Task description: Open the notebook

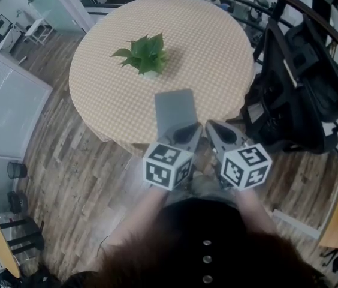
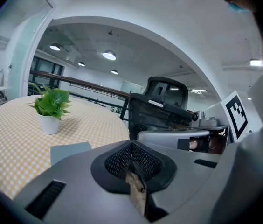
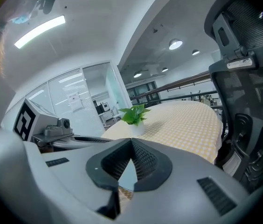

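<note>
The grey notebook (image 1: 175,108) lies closed on the round table (image 1: 97,53), close to its near edge. Beyond it, toward the middle, a small white pot (image 2: 48,123) holds a green leafy plant (image 1: 145,53). The left gripper (image 1: 186,132) and the right gripper (image 1: 215,129) are side by side by the notebook's near end, each with its jaws together on nothing.

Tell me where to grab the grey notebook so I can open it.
Probably the cover's near corner, coming low from the near edge of the table. The notebook lies flat and closed, so only a thin edge offers itself, and that end is nearest you. Which long side is the spine can't be seen.
</note>
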A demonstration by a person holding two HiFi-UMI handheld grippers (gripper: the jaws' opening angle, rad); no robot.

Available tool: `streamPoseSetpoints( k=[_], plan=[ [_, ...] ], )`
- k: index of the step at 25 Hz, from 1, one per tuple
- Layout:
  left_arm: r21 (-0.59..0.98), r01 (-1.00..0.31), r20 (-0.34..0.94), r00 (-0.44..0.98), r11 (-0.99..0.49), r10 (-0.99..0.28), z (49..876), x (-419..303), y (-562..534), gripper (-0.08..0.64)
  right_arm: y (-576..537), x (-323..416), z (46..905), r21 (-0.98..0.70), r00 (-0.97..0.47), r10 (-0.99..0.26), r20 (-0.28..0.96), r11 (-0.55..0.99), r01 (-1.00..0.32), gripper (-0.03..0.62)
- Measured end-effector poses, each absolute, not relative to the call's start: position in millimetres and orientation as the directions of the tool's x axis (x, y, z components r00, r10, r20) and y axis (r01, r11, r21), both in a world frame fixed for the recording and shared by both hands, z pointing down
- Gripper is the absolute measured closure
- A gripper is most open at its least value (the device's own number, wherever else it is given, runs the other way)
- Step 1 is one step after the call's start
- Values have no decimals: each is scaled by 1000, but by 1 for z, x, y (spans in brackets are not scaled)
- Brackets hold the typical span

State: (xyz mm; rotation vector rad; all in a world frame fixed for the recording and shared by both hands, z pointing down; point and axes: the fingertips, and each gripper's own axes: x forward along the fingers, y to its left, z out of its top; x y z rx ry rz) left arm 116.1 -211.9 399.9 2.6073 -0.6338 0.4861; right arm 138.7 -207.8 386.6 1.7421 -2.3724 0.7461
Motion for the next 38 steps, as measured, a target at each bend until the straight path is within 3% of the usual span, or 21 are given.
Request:
streamPoseSetpoints(
  k=[24, 38],
  plan=[
    [114, -496, 574, 740, -861, -351, 444, 120, -210, 543, -204, 150, 422, -393, -388, -819, 423, 221, -893, 581],
    [30, -484, 691, 642, -875, -332, 505, 117, -203, 402, -196, 161, 470, -452, -373, -790, 488, 137, -882, 581]
  ],
)
